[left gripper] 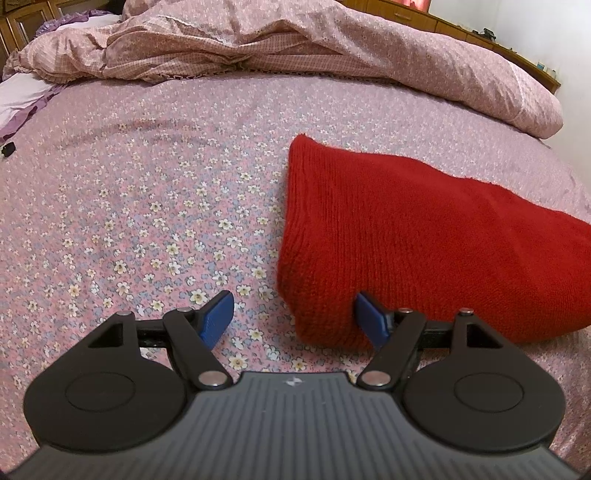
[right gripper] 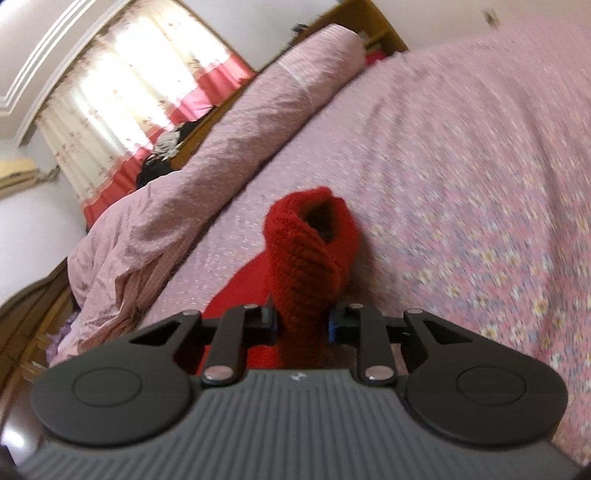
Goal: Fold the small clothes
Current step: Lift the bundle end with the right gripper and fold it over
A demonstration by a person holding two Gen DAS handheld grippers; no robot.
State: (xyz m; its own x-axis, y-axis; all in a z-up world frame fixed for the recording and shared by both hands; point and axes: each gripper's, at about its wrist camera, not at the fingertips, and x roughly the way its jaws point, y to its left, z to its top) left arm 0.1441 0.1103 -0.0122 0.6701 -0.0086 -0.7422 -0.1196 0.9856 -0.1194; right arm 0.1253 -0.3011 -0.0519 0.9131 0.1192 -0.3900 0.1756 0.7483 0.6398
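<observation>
A red knitted wool garment (left gripper: pixel 424 236) lies on a bed covered with a pink cotton sheet printed with small white flowers (left gripper: pixel 147 206). No box, basket or other container appears in either view; the garment rests directly on the sheet.

In the left wrist view, the garment is a broad, roughly flat wedge with a ribbed knit. Behind it, along the far side of the bed, a rumpled pink checked quilt (left gripper: pixel 258 40) is heaped in folds. Beyond the quilt runs a brown wooden headboard (left gripper: pixel 461 29).

The left gripper (left gripper: pixel 295 317), black with blue finger pads (left gripper: pixel 218 317), sits at the garment's near corner. Its jaws stand wide apart. One pad is over bare sheet beside the garment; the other touches or slightly overlaps the garment's near edge. The corner of the garment lies between the jaws, but they do not pinch it.

In the right wrist view, which is tilted and blurred, the right gripper (right gripper: pixel 303 325) is clamped on a narrow bunched strip of the same red garment. The strip rises upright from between the jaws and curls over at its top into a loose loop. The rest of the garment shows below the gripper. Past the quilt there, a cream curtain with pink-red bands (right gripper: pixel 140 92) hangs at a bright window.
</observation>
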